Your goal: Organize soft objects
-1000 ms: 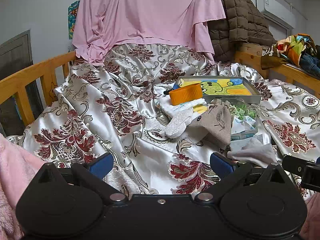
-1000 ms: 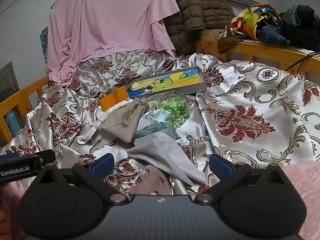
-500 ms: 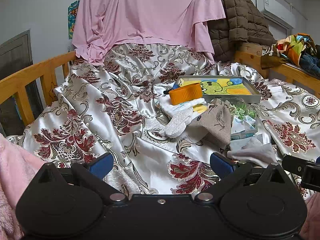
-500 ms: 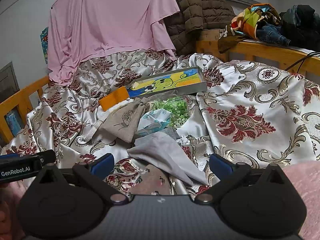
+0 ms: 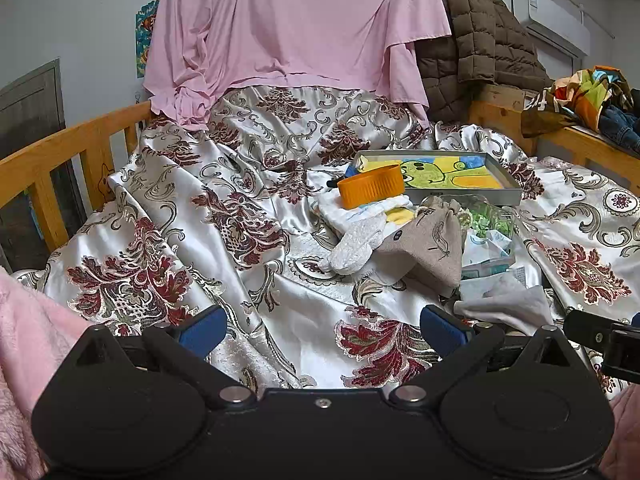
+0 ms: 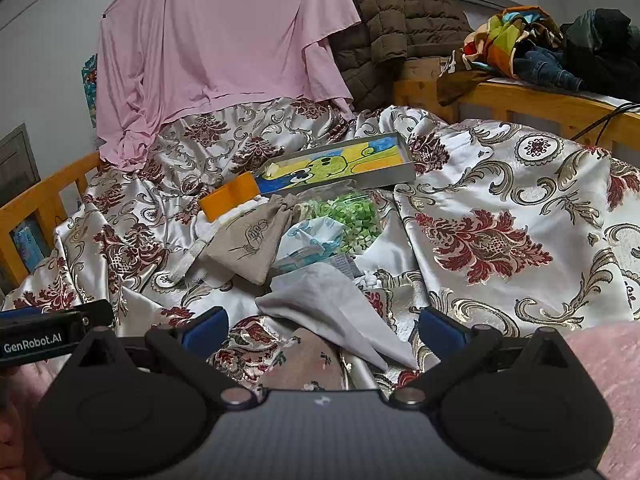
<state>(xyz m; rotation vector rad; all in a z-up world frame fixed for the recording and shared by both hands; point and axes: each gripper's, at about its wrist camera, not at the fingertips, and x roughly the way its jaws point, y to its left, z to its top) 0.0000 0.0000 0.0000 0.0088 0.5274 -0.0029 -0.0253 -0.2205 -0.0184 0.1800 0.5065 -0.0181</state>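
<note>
A pile of soft things lies mid-bed on the satin cover: a tan drawstring pouch (image 5: 432, 248) (image 6: 248, 240), a white sock (image 5: 354, 246), a grey cloth (image 5: 508, 304) (image 6: 336, 304), a bag of green bits (image 6: 352, 220) and a brown floral piece (image 6: 308, 360) just ahead of the right gripper. My left gripper (image 5: 322, 326) is open and empty, low over the cover, short of the pile. My right gripper (image 6: 322, 326) is open and empty, with the grey cloth and the floral piece between its fingers' line.
A metal tray (image 5: 504, 196) (image 6: 404, 170) with a cartoon picture sits behind the pile, an orange lid (image 5: 370, 190) (image 6: 230, 200) beside it. Wooden bed rails (image 5: 60, 148) (image 6: 540, 100) run on both sides. A pink sheet (image 5: 296, 20) and brown jacket (image 5: 480, 40) hang at the back.
</note>
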